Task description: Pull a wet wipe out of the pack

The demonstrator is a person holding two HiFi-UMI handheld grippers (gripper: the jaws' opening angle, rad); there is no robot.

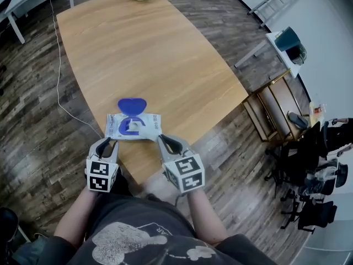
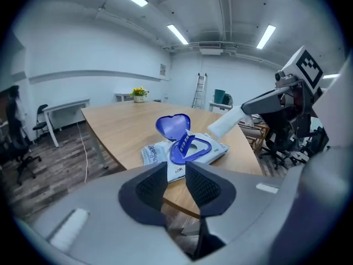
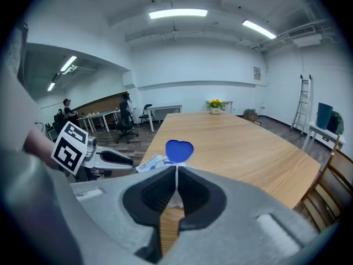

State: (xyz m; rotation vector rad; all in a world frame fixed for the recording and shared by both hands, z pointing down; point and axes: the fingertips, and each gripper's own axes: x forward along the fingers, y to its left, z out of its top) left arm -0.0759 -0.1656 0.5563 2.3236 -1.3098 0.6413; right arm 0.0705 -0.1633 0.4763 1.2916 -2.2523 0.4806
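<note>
Room bright, evenly lit. Long white ceiling strip lights (image 3: 178, 14) at 12 o'clock, slightly blown out. Shadows soft; faint sheen on pale wooden tabletop (image 1: 149, 54). Both gripper views fisheye: dark vignette in corners, walls bowed. Grey body of left gripper (image 2: 176, 170) blurred at 6 o'clock.

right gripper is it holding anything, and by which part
The right gripper is shut on the wet wipe, pinching its near end; the rest runs toward the pack. The left gripper holds nothing.

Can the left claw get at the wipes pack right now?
Probably yes: the left claw stands open and empty, and the pack lies straight ahead with nothing between them.
</note>
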